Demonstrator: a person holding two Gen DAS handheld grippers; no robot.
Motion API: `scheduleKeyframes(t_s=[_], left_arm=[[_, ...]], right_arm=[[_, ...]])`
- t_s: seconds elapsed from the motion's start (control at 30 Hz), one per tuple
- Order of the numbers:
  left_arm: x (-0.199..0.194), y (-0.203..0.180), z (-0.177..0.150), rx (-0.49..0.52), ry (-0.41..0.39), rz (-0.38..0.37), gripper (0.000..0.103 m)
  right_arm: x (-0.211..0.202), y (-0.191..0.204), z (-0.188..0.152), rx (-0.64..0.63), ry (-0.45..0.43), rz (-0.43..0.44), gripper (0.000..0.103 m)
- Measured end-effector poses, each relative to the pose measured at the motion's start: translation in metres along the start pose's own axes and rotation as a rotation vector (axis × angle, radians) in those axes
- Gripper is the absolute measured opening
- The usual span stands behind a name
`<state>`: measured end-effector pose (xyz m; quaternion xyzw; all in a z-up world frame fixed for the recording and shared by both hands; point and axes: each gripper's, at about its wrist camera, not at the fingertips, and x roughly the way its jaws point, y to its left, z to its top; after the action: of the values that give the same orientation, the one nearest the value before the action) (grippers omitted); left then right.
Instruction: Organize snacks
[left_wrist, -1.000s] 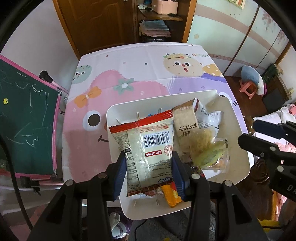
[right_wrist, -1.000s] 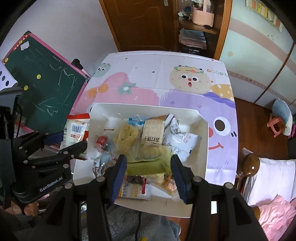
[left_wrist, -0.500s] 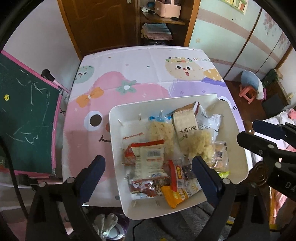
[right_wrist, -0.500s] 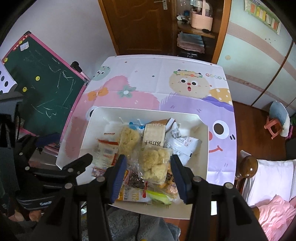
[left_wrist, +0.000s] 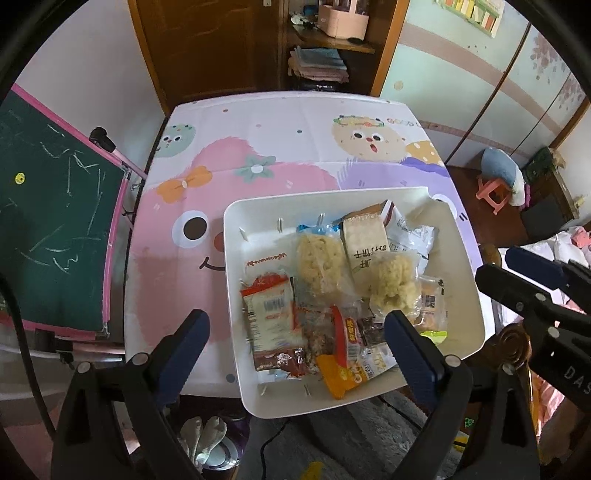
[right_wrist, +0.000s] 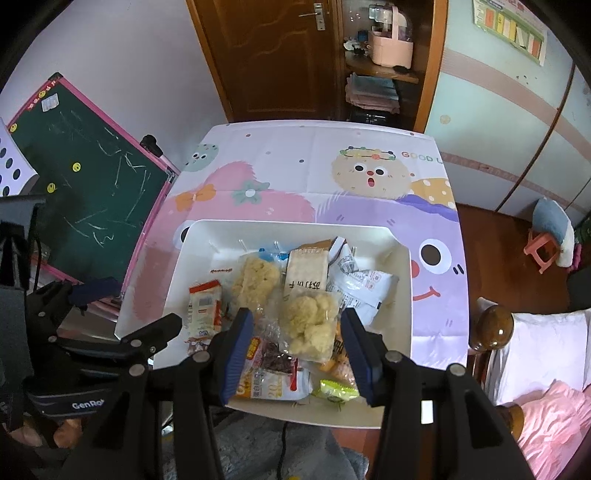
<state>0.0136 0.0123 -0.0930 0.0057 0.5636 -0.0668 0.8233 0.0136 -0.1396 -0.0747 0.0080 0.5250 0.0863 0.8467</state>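
A white tray (left_wrist: 232, 236) (right_wrist: 184, 258) sits at the near edge of the cartoon tablecloth and holds several snack packets. A red-topped packet (left_wrist: 269, 314) (right_wrist: 203, 310) lies loose on its left side. My left gripper (left_wrist: 295, 350) (right_wrist: 129, 306) hovers above it, jaws spread wide with nothing between them. A clear packet of yellow puffs (left_wrist: 393, 284) (right_wrist: 310, 325) rests on the pile beside a beige cracker packet (left_wrist: 364, 243). My right gripper (right_wrist: 297, 350) (left_wrist: 495, 264) hangs above the tray's right side, jaws partly apart and gripping nothing.
A green chalkboard (left_wrist: 55, 221) with a pink frame leans at the table's left. The tray's near corner overhangs the table edge. A wooden bedpost (right_wrist: 495, 325) and pink bedding (right_wrist: 546, 406) are at the right. A pink stool (left_wrist: 491, 192) stands on the floor beyond.
My left gripper has opened wide and let go of the red-topped packet, which now lies in the tray. The right gripper's jaws stand as before.
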Motion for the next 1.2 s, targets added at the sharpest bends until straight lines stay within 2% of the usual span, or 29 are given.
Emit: scheduleKeyframes(t_s=[0.07,0.13,0.2,0.37,0.67,0.83,1.2], left_arm=[[-0.008,0.000,0.000,-0.010,-0.015,0.011,0.095],[-0.014,0.001,0.001,-0.020,-0.025,0.026,0.095],[-0.022,0.001,0.001,-0.031,-0.037,0.038,0.096],[-0.044,0.002,0.005,-0.058,-0.087,0.040,0.100],[-0.072,-0.009,0.010,-0.041,-0.182,0.091,0.101],[-0.081,-0.011,0.010,-0.044,-0.213,0.108,0.101],[-0.083,-0.011,0.011,-0.043,-0.218,0.112,0.101]], right_arm=[[-0.003,-0.002,0.000,0.015,-0.009,0.000,0.050],[-0.009,-0.005,0.000,0.037,-0.025,-0.003,0.055],[-0.015,-0.007,0.001,0.052,-0.050,-0.002,0.065],[-0.031,-0.007,0.003,0.054,-0.101,-0.006,0.072],[-0.060,-0.003,0.012,0.038,-0.193,-0.015,0.073],[-0.067,-0.006,0.015,0.060,-0.201,-0.010,0.073],[-0.071,-0.004,0.015,0.052,-0.216,-0.018,0.073]])
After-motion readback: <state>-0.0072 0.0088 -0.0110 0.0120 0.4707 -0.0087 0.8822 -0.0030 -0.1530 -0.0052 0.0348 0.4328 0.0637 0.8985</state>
